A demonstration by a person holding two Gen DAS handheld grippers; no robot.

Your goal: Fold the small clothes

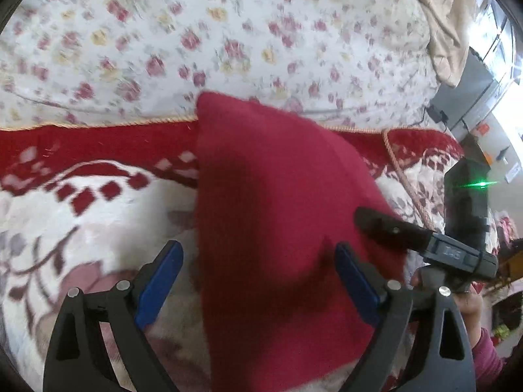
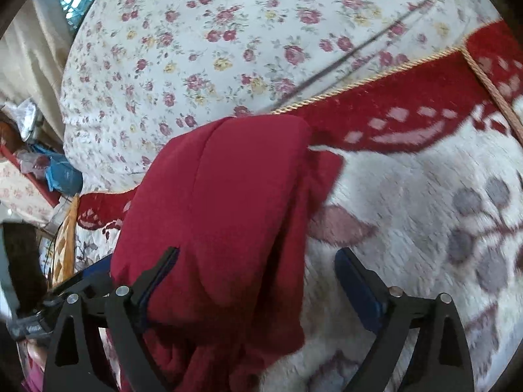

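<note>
A dark red knit garment (image 1: pixel 268 196) lies folded in a long shape on a plush white and red blanket (image 1: pixel 81 215). My left gripper (image 1: pixel 258 251) hangs over its near end with the jaws wide open. One blue pad is above the blanket and the other above the cloth, and neither presses on it. In the right wrist view the same garment (image 2: pixel 228 196) fills the middle. My right gripper (image 2: pixel 258 254) is open too, its left finger over the cloth and its right finger over bare blanket. A black finger (image 1: pixel 385 227) of the right gripper rests at the garment's right edge.
A floral bedsheet (image 1: pixel 228 32) covers the bed beyond the blanket's corded red border (image 2: pixel 392 98). A beige curtain (image 1: pixel 451 16) and a grey box (image 1: pixel 467 98) stand at the right. Household clutter (image 2: pixel 49 170) lies off the bed's left side. A person's hand (image 1: pixel 474 307) holds the right gripper.
</note>
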